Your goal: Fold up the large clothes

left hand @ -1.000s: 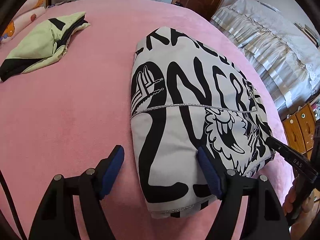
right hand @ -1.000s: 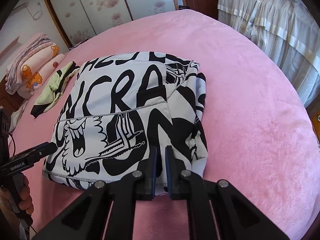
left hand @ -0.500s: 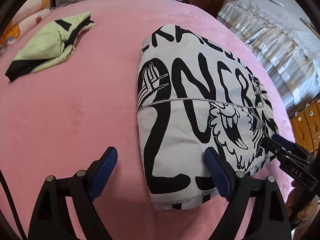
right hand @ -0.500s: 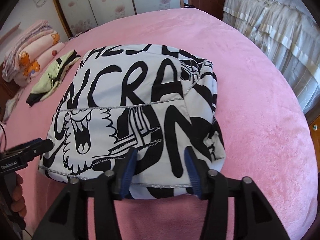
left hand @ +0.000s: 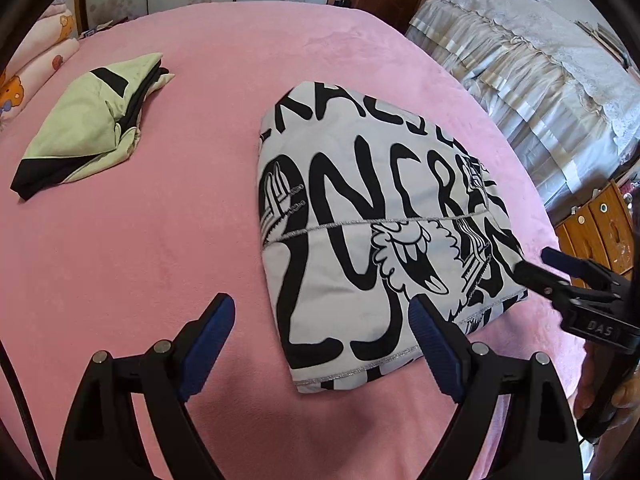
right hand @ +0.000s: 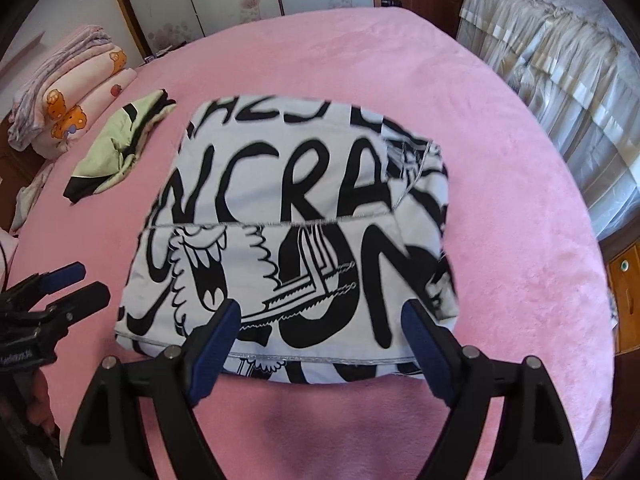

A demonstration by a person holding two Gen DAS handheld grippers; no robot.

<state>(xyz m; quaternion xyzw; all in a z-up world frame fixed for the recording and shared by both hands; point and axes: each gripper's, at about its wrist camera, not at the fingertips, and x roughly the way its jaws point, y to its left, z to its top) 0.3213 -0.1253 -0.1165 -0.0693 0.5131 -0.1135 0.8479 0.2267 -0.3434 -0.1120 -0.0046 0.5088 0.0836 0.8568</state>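
Observation:
A white garment with bold black lettering [left hand: 372,232] lies folded into a compact rectangle on the pink bed cover [left hand: 160,240]; it also shows in the right wrist view [right hand: 288,232]. My left gripper [left hand: 322,330] is open and empty, hovering over the garment's near left corner. My right gripper [right hand: 320,332] is open and empty, just above the garment's near hem. The right gripper shows at the garment's right edge in the left wrist view [left hand: 548,268]. The left gripper shows at the left in the right wrist view [right hand: 76,284].
A folded light-green and black garment [left hand: 88,132] lies on the bed to the left, also in the right wrist view [right hand: 116,148]. Stacked pink quilts [right hand: 68,92] sit at the far left. A curtained bed [left hand: 540,88] and a wooden cabinet [left hand: 592,224] stand to the right.
My right gripper has opened, let go of the garment's hem and drawn back a little. My left gripper stayed open and also pulled back. The garment now lies flat and folded.

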